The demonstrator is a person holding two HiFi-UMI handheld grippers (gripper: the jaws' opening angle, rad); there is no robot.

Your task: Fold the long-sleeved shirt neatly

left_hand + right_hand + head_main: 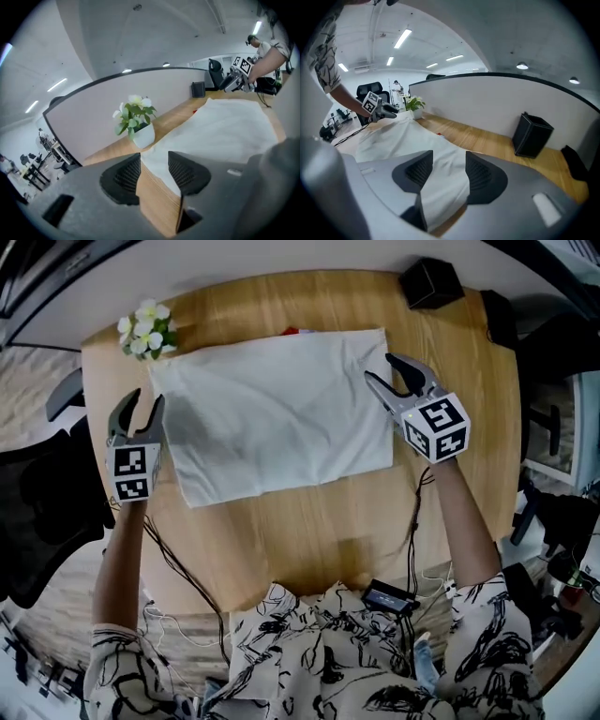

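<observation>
Long-sleeved shirt (281, 413): white, folded to a rectangle, flat on the middle of the wooden surface (309, 521). Left claw (145, 401): released, empty, beside the shirt's left edge. Right claw (381, 369): released, empty, at its right edge. Potted white flowers (145, 331): far-left corner.

No readable text, label, brand, number or sign anywhere.
</observation>
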